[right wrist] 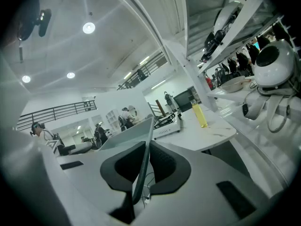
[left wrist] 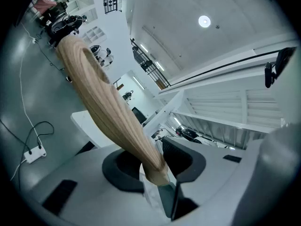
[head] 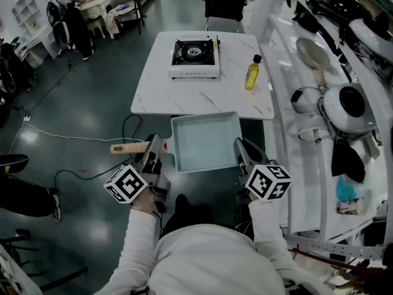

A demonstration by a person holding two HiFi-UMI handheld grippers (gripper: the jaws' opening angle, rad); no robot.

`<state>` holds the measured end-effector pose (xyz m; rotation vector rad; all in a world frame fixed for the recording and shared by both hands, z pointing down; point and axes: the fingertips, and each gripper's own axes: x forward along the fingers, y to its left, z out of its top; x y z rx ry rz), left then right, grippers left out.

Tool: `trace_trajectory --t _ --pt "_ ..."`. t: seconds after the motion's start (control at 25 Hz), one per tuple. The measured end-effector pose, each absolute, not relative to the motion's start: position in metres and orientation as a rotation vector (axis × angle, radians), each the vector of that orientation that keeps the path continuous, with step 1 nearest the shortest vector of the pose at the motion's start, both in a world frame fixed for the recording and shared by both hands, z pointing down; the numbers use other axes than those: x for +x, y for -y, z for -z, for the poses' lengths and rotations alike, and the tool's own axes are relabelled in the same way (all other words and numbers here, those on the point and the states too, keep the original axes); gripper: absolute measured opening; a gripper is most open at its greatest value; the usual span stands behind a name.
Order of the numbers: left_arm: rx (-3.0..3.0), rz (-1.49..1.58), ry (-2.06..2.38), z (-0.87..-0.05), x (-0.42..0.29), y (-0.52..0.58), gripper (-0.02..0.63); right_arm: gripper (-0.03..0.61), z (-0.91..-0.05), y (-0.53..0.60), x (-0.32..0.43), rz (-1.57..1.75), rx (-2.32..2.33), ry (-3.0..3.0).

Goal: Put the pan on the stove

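Left gripper (head: 153, 147) on handle (head: 128, 147) of pan (head: 204, 143), right gripper (head: 241, 150) on its rim.

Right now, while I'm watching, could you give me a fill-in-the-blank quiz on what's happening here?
1. The left gripper is shut on the pan's ____ handle.
2. In the head view, the yellow bottle stands to the ____ of the stove.
3. The right gripper is shut on the pan's thin side wall, and inside the pan is ____.

Missing words: wooden; right; empty.
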<state>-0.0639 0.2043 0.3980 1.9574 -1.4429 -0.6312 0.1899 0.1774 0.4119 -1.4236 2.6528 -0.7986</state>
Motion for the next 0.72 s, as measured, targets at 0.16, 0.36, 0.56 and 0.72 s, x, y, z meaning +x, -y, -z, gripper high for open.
trace_trajectory --t 0.16,0.36,0.56,0.72 --pt "1.958 0.634 1.43 -0.397 -0.058 -0.203 0.138 0.049 -0.412 -0.174 0.192 0.778 -1.439 -2.66" --pt "1.956 0.626 1.433 -0.397 -0.056 -0.201 0.138 0.049 -0.412 -0.169 0.195 0.793 -1.431 -2.651" --pt "1.954 0.618 1.448 -0.395 -0.065 -0.194 0.138 0.049 -0.412 -0.16 0.186 0.797 -1.433 -2.651" --pt "1.955 0.614 1.441 -0.394 -0.071 -0.173 0.138 0.049 -0.416 -0.143 0.178 0.814 -1.433 -2.654"
